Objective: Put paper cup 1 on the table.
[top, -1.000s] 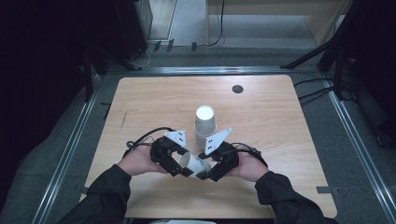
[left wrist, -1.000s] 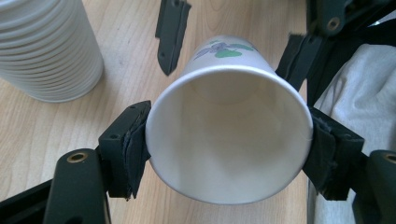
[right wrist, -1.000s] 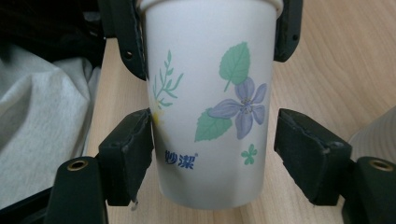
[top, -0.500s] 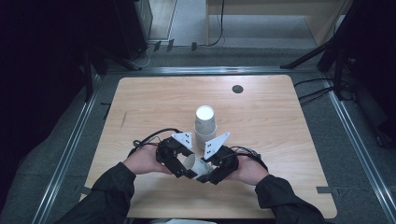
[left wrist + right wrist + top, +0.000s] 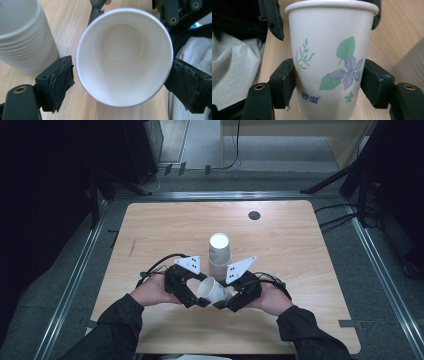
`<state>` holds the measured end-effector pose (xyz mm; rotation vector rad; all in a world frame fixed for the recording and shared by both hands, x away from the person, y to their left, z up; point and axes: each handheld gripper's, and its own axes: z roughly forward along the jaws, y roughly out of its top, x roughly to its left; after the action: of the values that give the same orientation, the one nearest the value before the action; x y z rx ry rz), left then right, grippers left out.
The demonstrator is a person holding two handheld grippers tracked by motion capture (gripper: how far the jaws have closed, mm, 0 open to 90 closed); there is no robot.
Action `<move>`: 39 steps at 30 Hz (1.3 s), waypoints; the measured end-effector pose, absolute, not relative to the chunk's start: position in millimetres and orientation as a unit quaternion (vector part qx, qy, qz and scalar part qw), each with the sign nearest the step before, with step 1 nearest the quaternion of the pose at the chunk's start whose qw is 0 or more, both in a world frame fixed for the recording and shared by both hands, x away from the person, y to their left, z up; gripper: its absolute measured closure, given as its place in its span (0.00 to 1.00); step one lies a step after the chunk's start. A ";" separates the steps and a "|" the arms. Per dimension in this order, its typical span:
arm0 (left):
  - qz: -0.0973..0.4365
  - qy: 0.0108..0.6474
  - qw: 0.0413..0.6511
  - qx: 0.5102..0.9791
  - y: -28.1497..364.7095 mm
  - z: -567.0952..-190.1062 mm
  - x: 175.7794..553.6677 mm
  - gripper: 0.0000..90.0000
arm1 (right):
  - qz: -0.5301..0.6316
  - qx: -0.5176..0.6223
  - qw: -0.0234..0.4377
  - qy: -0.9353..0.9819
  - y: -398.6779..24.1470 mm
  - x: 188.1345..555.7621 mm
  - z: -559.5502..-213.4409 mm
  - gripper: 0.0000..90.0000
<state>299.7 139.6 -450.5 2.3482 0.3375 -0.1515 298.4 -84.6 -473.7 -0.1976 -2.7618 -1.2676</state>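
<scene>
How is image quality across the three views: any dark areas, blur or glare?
High view: the table is evenly lit, the surroundings nearly black. Left gripper view: the paper cup is sharp, the cup stack slightly overexposed. Right gripper view: the cup's print is crisp, the background soft.

Single cup [image 5: 212, 290] between both grippers, cup stack [image 5: 219, 252] just behind, on table [image 5: 300, 250].

Both arms reach in from the near edge, and the hands sit close together. The left gripper [image 5: 196, 292] has just opened its jaws wide. The right gripper [image 5: 226, 299] has its jaws squeezed onto the paper cup [image 5: 212, 290].
</scene>
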 end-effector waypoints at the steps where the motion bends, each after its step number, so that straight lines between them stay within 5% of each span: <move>1: -0.058 0.132 0.377 0.915 140.6 -449.7 300.0 0.13 | -0.419 -0.067 0.046 -0.905 -85.8 298.9 -472.6 0.37; 28: -0.065 0.168 0.476 0.861 147.1 -442.2 289.6 0.15 | -0.467 -0.063 0.062 -0.880 -85.3 299.7 -456.7 0.37; 39: -0.064 0.169 0.482 0.857 151.8 -442.2 288.6 0.27 | -0.462 -0.058 0.077 -0.881 -78.5 299.8 -458.5 0.37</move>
<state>288.6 151.8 -442.2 2.0898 0.4118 -0.1571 299.8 -78.5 -458.5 -0.1748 -2.6409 -1.3855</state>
